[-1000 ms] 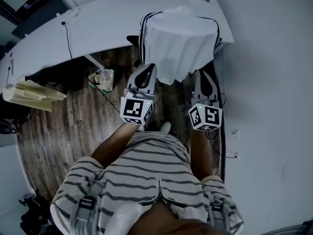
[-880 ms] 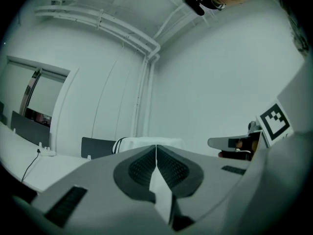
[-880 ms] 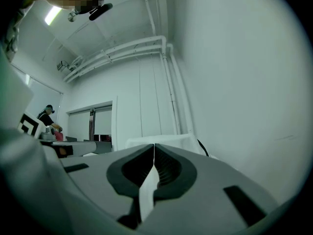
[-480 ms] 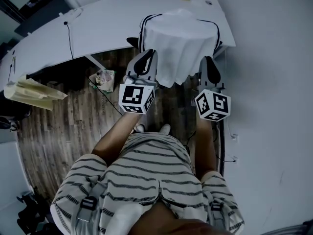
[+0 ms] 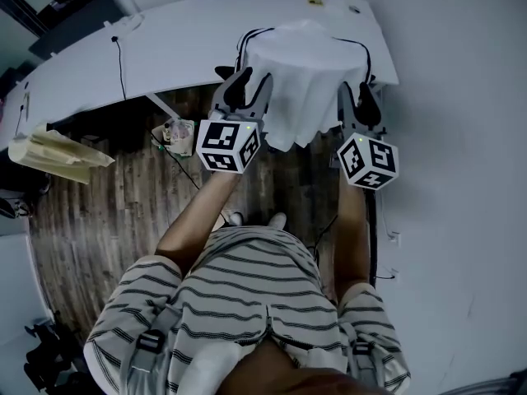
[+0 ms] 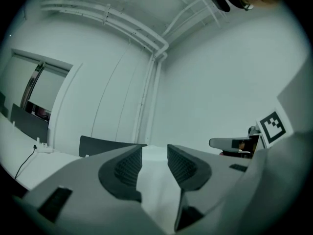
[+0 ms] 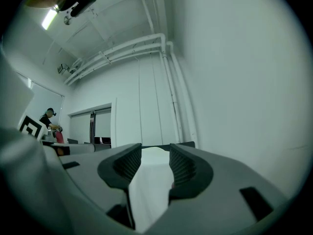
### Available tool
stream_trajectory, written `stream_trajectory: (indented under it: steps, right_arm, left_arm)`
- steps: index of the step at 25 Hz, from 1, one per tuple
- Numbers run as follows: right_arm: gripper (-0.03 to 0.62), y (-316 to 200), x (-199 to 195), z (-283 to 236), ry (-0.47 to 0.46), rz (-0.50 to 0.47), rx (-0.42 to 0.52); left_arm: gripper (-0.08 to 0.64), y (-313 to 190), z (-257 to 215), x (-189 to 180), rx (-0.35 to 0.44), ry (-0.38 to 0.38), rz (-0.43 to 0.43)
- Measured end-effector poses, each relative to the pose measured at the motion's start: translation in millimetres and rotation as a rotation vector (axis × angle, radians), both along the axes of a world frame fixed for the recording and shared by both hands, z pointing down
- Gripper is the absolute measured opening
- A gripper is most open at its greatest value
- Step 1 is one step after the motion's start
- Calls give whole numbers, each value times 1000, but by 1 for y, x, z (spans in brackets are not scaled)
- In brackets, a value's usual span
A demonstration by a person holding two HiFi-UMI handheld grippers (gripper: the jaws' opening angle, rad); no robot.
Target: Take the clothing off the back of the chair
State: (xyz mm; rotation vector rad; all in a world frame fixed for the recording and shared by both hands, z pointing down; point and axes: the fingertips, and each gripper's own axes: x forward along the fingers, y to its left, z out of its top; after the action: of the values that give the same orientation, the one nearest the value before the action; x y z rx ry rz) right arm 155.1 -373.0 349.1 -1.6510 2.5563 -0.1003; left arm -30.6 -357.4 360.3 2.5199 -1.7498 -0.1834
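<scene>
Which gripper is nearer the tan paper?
Left. Left gripper is right of the tan paper; right gripper is farther, past the white clothing. Both jaws just opened, clothing between them.

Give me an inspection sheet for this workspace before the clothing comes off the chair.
Surface: curved white desk above a wooden floor.
Job's things: white clothing draped over the back of the chair, not yet lifted.
Clutter: tan paper bag at far left; small container on the floor.
Grippers: left gripper and right gripper sit at either side of the clothing. Both jaws have just been opening and stand apart, with white cloth showing in each gap, unclamped.
Cables: black cable across the desk; floor cable.
Surroundings: white wall on the right.
</scene>
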Motion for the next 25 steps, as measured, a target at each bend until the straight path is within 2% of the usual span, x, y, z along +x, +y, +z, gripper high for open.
stream_trajectory:
  steps: [13, 25]
  right_arm:
    - [253, -45, 7, -1, -8, -4, -29]
    - [291, -88, 20, 5, 6, -6, -68]
  left_arm:
    - [213, -37, -6, -8, -21, 16, -51]
    - [236, -67, 0, -10, -52, 18, -79]
